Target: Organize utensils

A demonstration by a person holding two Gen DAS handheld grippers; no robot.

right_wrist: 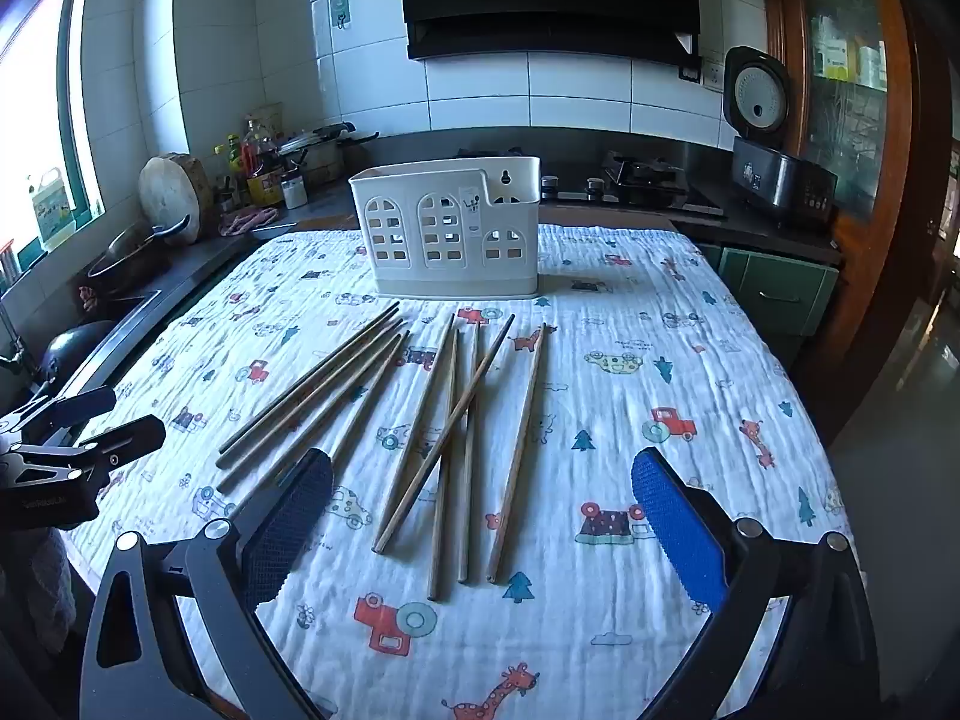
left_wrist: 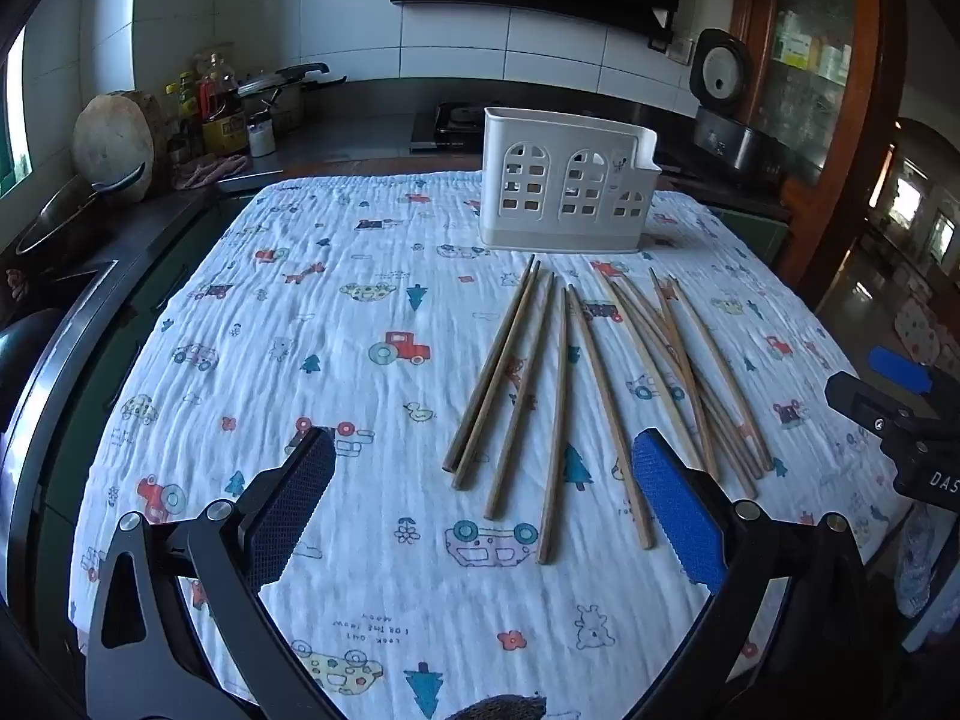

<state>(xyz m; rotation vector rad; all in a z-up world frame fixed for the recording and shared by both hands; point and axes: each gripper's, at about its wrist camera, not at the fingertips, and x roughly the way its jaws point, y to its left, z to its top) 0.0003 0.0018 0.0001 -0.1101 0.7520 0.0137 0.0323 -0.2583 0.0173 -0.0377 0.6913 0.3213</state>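
Both grippers hang above the near edge of the table with nothing between their pads: left gripper (left_wrist: 483,498) spread wide, right gripper (right_wrist: 483,516) just as wide. Ahead of them the chopsticks (right_wrist: 444,438) lie loose on the printed cloth (right_wrist: 660,360), some fanned side by side, a few crossed over each other, tips toward the white holder (right_wrist: 447,228) standing upright at the far end. I judge the sticks light, stiff and smooth, so apt to roll or swivel; I'd pinch one lying clear near its middle, and avoid the crossed ones first
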